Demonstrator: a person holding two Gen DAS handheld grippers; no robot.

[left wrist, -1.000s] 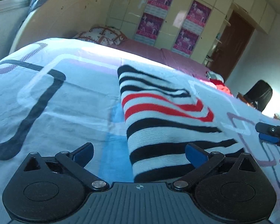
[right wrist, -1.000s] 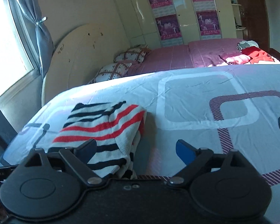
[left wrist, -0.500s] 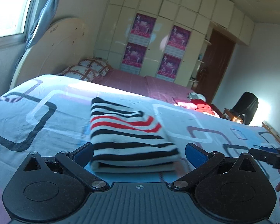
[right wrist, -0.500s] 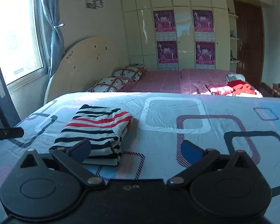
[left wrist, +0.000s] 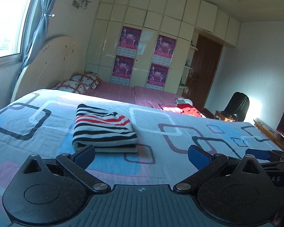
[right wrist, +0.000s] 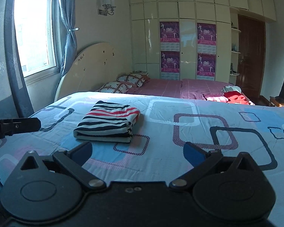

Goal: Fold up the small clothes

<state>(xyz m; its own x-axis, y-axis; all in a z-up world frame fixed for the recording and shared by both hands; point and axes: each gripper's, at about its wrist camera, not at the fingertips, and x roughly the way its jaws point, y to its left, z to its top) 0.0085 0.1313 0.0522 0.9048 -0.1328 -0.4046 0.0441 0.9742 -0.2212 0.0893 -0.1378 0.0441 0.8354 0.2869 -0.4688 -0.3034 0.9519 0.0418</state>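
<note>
The striped top (left wrist: 104, 130) lies folded flat on the big blue bed cover (left wrist: 179, 132), red stripes near its far end. The left gripper (left wrist: 141, 154) and right gripper (right wrist: 137, 152) hang above the cover near the top, both with jaws wide apart, holding nothing.
</note>
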